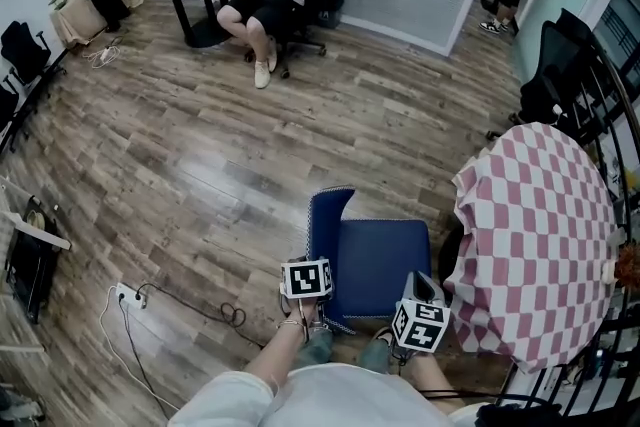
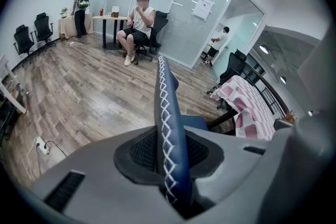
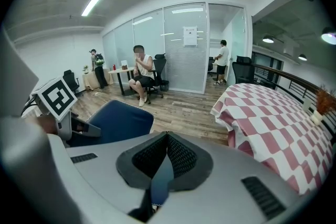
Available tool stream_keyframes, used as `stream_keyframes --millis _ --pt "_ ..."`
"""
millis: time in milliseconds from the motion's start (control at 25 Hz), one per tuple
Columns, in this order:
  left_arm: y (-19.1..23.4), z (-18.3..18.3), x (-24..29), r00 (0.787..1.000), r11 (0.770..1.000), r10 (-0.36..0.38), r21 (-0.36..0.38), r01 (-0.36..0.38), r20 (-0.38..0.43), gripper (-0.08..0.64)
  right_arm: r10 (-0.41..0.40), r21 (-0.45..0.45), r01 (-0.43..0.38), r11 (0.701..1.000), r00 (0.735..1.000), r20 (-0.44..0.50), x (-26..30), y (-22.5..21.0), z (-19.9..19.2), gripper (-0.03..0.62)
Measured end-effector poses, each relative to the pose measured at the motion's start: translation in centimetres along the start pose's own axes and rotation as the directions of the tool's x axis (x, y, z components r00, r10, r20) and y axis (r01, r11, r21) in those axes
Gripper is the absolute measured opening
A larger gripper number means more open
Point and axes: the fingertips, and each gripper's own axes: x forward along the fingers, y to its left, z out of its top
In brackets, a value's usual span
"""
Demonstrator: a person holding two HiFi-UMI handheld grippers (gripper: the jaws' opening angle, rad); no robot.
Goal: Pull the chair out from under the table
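Because the blue chair (image 1: 378,260) stands just beside the checked table (image 1: 540,215), its padded back rim clamped by both the left gripper (image 2: 169,165) and right gripper (image 3: 160,176), it seems stiff-framed, soft-edged, fairly heavy, and best dragged by that rim.

We can read no words or numbers in this office: the sheet (image 3: 189,35) on the glass wall (image 3: 170,55) is too small to make out.

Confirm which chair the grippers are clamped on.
The blue chair by the checked-cloth table: left gripper and right gripper pinch its padded edge. The others are black office chairs.
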Motion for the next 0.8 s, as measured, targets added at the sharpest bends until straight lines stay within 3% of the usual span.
stream_keyframes --millis 280,520,680,800 --pt "0.0 0.0 0.1 1.000 0.998 -0.031 0.047 0.031 -0.007 0.118 0.013 0.007 -0.013 1.000 1.000 -0.016 0.0 0.0 -0.8 0.018" --pt "-1.2 -0.6 -0.7 0.993 0.995 -0.101 -0.011 0.101 -0.068 0.220 0.017 0.024 -0.017 1.000 1.000 -0.005 0.2 -1.2 -0.5 0.018" --pt "-1.4 0.4 -3.0 0.997 0.997 -0.073 0.018 0.073 -0.020 0.232 0.028 0.024 -0.028 0.999 1.000 -0.004 0.3 -1.6 -0.1 0.018" --pt "-1.3 2.7 -5.6 0.996 0.998 -0.008 0.060 0.003 0.086 0.232 0.046 0.015 -0.046 0.999 0.999 0.008 0.4 -1.5 0.4 0.018"
